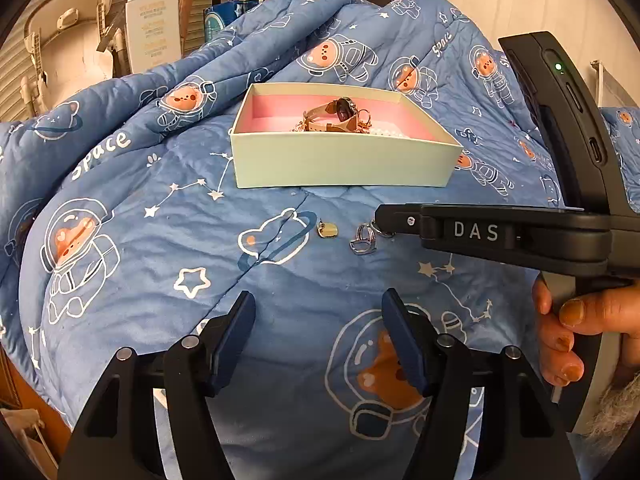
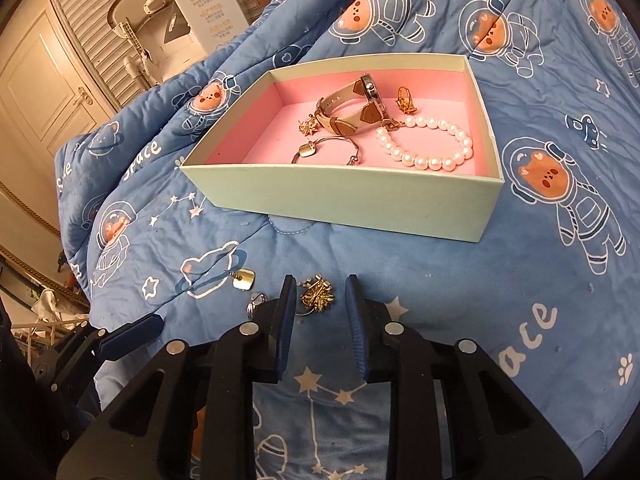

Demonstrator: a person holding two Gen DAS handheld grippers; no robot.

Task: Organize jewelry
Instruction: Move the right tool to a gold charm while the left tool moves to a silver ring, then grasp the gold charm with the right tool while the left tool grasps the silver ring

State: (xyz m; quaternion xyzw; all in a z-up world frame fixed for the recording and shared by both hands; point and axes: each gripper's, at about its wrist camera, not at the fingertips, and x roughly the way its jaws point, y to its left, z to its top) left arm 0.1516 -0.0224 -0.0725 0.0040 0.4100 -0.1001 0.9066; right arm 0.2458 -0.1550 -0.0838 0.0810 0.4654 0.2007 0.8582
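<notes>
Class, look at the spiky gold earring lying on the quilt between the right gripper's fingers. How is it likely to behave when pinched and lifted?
The gold earring looks tiny and thin, so probably very light. Its spiky, uneven shape may twist or slip between the right gripper pads rather than sit flat. The soft quilt beneath likely gives, so it could sink or snag instead of rolling.

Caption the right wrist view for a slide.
Right gripper straddles a gold earring before the jewelry box.
</notes>
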